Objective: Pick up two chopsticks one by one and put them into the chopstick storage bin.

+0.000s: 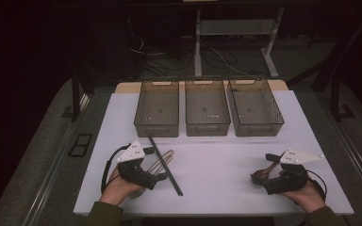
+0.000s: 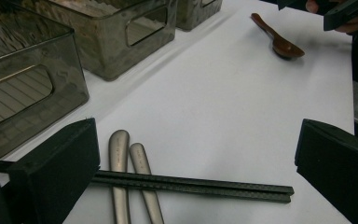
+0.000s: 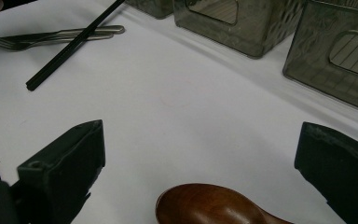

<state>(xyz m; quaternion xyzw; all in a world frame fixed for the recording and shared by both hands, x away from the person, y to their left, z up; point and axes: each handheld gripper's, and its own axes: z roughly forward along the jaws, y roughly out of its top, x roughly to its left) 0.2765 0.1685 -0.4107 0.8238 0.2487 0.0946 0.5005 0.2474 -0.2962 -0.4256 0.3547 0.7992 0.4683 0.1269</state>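
Note:
Two black chopsticks (image 1: 166,165) lie side by side at the table's left, crossing two metal fork handles (image 2: 130,172). My left gripper (image 1: 154,164) stands open over them, its jaws wide apart on either side of the cutlery (image 2: 196,144) and touching nothing. A brown wooden spoon (image 1: 264,172) lies at the right. My right gripper (image 1: 263,167) is open around the spoon's bowl (image 3: 209,205), its pads clear of it. The right gripper view has the chopsticks (image 3: 70,46) and the forks (image 3: 51,35) farther off.
Three translucent grey bins (image 1: 156,123) (image 1: 207,126) (image 1: 257,127) stand in a row at the back of the white table top (image 1: 217,160). Floor cables and a desk frame lie beyond the table.

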